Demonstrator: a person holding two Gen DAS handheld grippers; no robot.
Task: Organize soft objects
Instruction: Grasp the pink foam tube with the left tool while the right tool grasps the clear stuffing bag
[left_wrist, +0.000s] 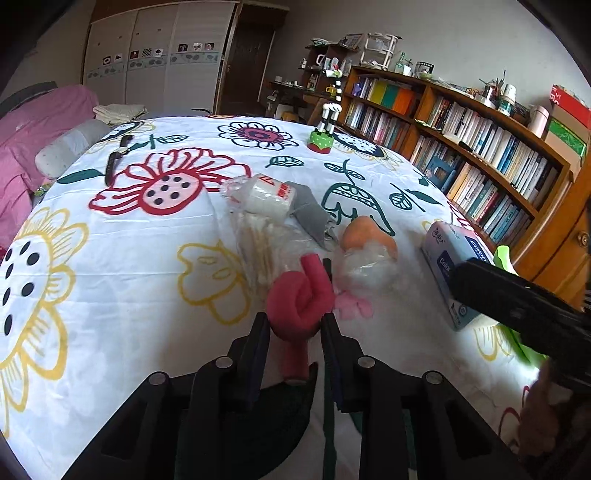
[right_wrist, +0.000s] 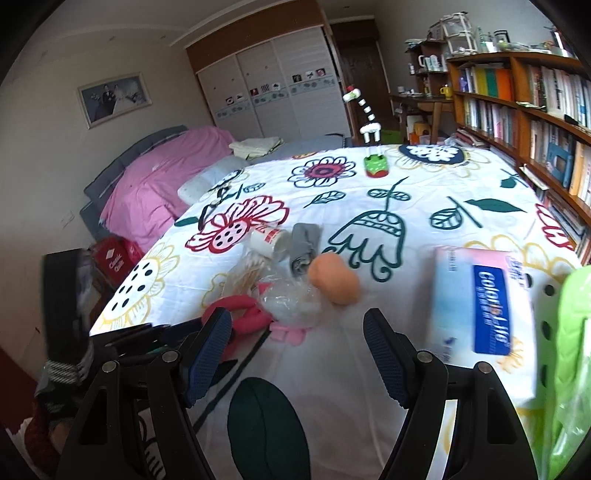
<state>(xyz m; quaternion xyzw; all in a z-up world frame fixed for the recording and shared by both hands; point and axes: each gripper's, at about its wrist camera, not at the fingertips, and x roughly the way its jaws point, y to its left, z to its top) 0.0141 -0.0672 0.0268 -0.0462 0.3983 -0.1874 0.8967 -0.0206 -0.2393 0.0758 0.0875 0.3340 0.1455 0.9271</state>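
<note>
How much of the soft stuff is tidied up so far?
Nothing looks sorted yet. The left gripper is closing around the twisted pink foam roller. The right gripper is open and holds nothing. The peach egg-shaped sponge, grey folded cloth, white gauze roll and bagged cotton swabs lie jumbled mid-table, and the blue tissue pack sits by the green basket.

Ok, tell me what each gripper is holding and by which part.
Left gripper grips the pink foam curler, its fingers closing on the sides of the coiled end; the straight tail points back toward the camera. Right gripper is open, holding nothing.
</note>
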